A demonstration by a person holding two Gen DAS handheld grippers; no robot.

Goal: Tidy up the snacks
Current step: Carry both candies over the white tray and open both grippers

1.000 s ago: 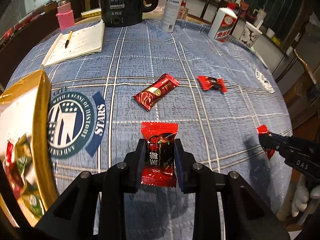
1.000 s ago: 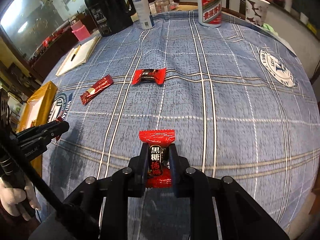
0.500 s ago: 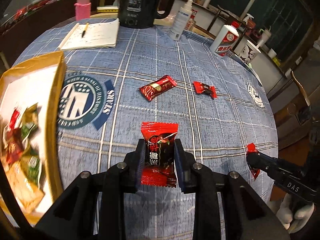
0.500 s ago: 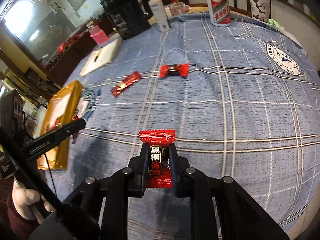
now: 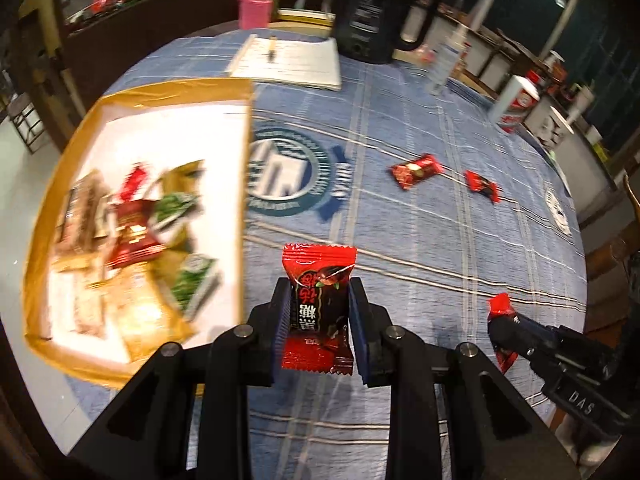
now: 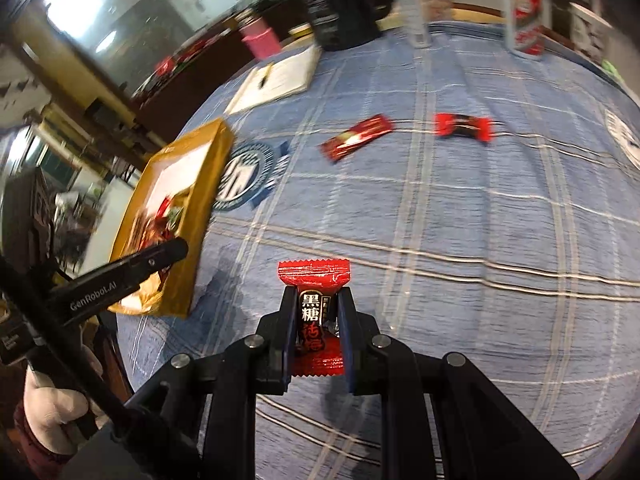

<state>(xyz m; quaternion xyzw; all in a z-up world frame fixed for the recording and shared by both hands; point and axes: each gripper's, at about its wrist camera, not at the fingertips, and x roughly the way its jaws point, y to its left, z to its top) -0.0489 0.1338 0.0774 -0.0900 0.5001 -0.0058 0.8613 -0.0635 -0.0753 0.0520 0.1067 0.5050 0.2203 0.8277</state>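
Left wrist view. Gold box (image 5: 244, 208) now fills the left side, far more exposed than a second ago, when only its edge was seen; white interior and a heap of wrapped snacks (image 5: 136, 232) are seen blurred. Round badge print on the blue plaid tablecloth (image 5: 420, 240) lies just right of the box wall, shifted toward centre. Left gripper (image 5: 319, 312) is closed narrowly on a red-and-black candy (image 5: 318, 304), held upright between the pads; grip unchanged. Two loose candies remain far right on the cloth: a red bar wrapper (image 5: 416, 170) and a twist-wrapped candy (image 5: 482, 186). Notebook with pen (image 5: 288, 62), pink bottle (image 5: 255, 4) and black kettle (image 5: 370, 20) are seen at the far edge.

Right wrist view. The gold box (image 6: 204, 216) is now nearer and larger at left; the left gripper's black finger (image 6: 132, 268) is seen across its near corner. A gloved hand (image 6: 56, 412) is visible low left. Right gripper (image 6: 316, 330) is clamped tight on a brown-sugar candy (image 6: 314, 316), upright, above bare cloth, as before.
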